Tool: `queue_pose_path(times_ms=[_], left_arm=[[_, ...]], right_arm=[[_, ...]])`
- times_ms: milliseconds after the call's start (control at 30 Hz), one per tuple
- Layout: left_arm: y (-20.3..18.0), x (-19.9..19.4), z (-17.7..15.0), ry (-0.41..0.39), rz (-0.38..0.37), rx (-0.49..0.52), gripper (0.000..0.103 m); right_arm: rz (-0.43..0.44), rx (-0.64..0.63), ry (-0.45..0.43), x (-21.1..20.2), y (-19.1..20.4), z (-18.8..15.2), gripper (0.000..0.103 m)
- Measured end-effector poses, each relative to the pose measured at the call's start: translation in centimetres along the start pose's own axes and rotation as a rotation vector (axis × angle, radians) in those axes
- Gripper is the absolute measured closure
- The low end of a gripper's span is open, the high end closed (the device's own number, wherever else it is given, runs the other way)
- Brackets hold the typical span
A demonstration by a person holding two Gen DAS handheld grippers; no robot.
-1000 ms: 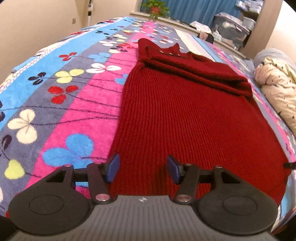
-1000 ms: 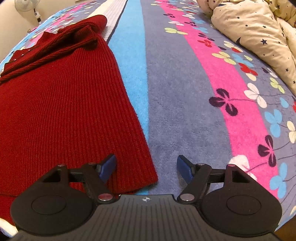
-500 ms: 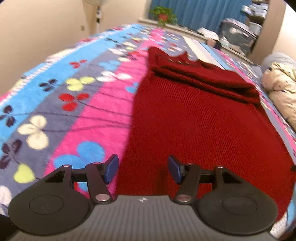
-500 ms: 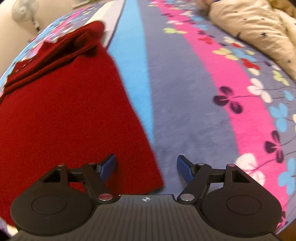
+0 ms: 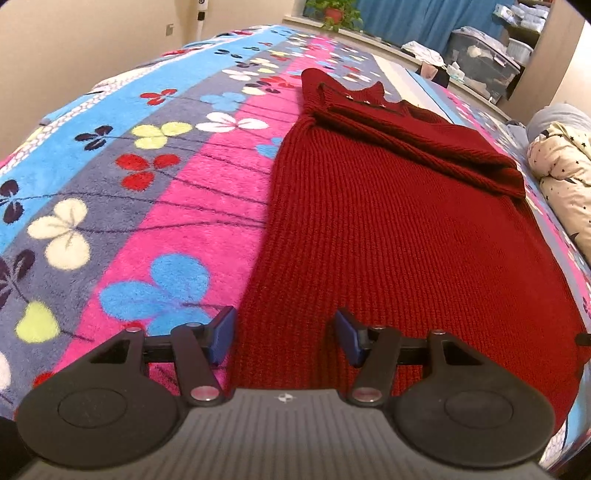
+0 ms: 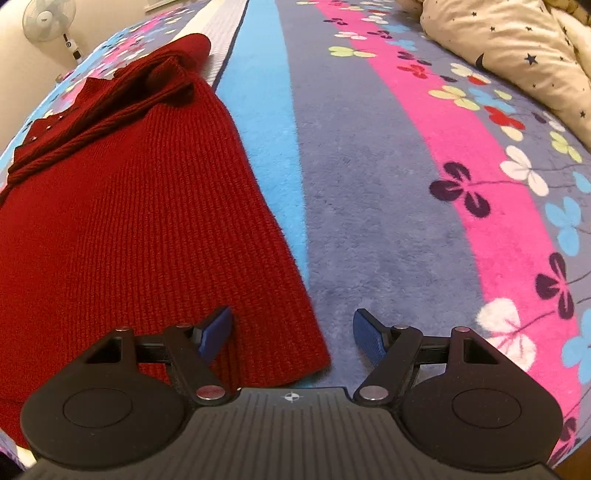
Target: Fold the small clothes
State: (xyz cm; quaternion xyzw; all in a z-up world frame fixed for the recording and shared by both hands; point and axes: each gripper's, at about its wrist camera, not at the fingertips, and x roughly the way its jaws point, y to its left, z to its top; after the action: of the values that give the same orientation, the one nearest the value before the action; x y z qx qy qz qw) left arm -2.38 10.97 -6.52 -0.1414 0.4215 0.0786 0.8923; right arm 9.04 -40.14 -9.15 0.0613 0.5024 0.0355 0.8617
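Observation:
A dark red ribbed knit garment point(image 5: 399, 236) lies flat on a flowered bed blanket point(image 5: 122, 192), its sleeves folded across the far end. My left gripper point(image 5: 284, 338) is open and empty, straddling the garment's near left hem corner. In the right wrist view the same garment point(image 6: 140, 229) fills the left half. My right gripper point(image 6: 293, 338) is open and empty, straddling the near right hem corner, just above the blanket point(image 6: 388, 206).
A cream star-print duvet point(image 5: 565, 181) lies bunched at the right of the bed, also in the right wrist view point(image 6: 517, 48). Storage boxes point(image 5: 480, 66) and a potted plant point(image 5: 332, 13) stand beyond the bed's far edge. A fan point(image 6: 48, 22) stands by the wall.
Both grippers stayed open at the hem corners. The views rose slightly and then settled back; the garment has not moved.

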Motion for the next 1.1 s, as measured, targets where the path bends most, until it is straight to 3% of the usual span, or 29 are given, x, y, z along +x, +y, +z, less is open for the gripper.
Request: queue_pose_path(times_ms=[333, 467, 667, 833, 967, 1100], left_arm=[[-0.3, 0.1, 0.0, 0.001, 0.012, 0.020, 0.040], [-0.4, 0.1, 0.0, 0.002, 0.013, 0.027, 0.040], [-0.4, 0.0, -0.1, 0.014, -0.001, 0.020, 0.040], [1.7, -0.3, -0.2, 0.076, -0.143, -0.158, 0.040], [2.7, -0.6, -0.2, 0.084, -0.194, -0.229, 0.040], [2.6, -1.6, 0.0, 0.031, -0.309, -0.239, 0.054]], right_arm=[[0.002, -0.016, 0.000, 0.1, 0.2, 0.0, 0.029], [0.035, -0.030, -0.001, 0.0, 0.6, -0.1, 0.042], [0.076, -0.045, 0.001, -0.1, 1.1, -0.1, 0.042], [0.108, -0.053, 0.006, -0.2, 1.5, -0.2, 0.041], [0.106, -0.067, 0.009, -0.1, 1.6, -0.3, 0.040], [0.104, -0.050, 0.005, -0.1, 1.6, -0.2, 0.041]])
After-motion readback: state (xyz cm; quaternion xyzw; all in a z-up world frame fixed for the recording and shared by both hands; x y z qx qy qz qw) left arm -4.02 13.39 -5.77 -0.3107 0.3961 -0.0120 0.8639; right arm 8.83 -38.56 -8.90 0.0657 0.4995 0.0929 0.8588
